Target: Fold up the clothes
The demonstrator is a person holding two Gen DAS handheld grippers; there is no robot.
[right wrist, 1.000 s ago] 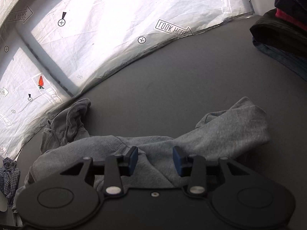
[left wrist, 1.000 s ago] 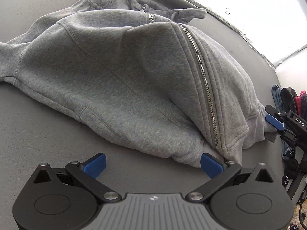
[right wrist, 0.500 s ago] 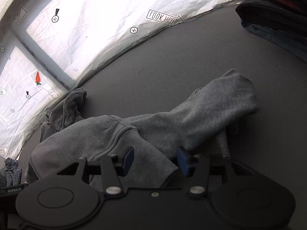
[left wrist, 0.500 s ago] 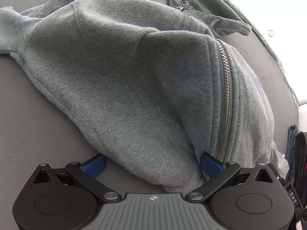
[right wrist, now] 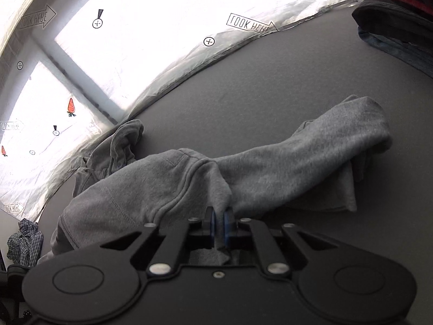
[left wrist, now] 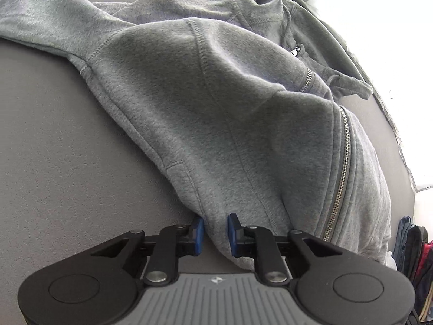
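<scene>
We've got the L claw (left wrist: pixel 215 231) clamped on the hem of the grey hoodie (left wrist: pixel 216 113), blue pads (left wrist: pixel 199 233) pinching a fold of fabric w/ the zipper (left wrist: pixel 339 178) running just to its right. Our R claw (right wrist: pixel 219 223) is shut tight on another bit of hem, the sleeve (right wrist: pixel 324 146) draped off to the right. Hoodie lies bunched on the dark tabletop (right wrist: pixel 270 81), its hood (right wrist: pixel 119 146) toward the white sheet (right wrist: pixel 162 13); a clothes pile (right wrist: pixel 400 21) sits well apart, a checked cloth (right wrist: pixel 24 241) at the tabletop's edge.

surface: dark grey table (right wrist: pixel 270 86) | on it: grey hoodie (left wrist: pixel 216 113), possibly stacked clothes (right wrist: pixel 397 24)
</scene>
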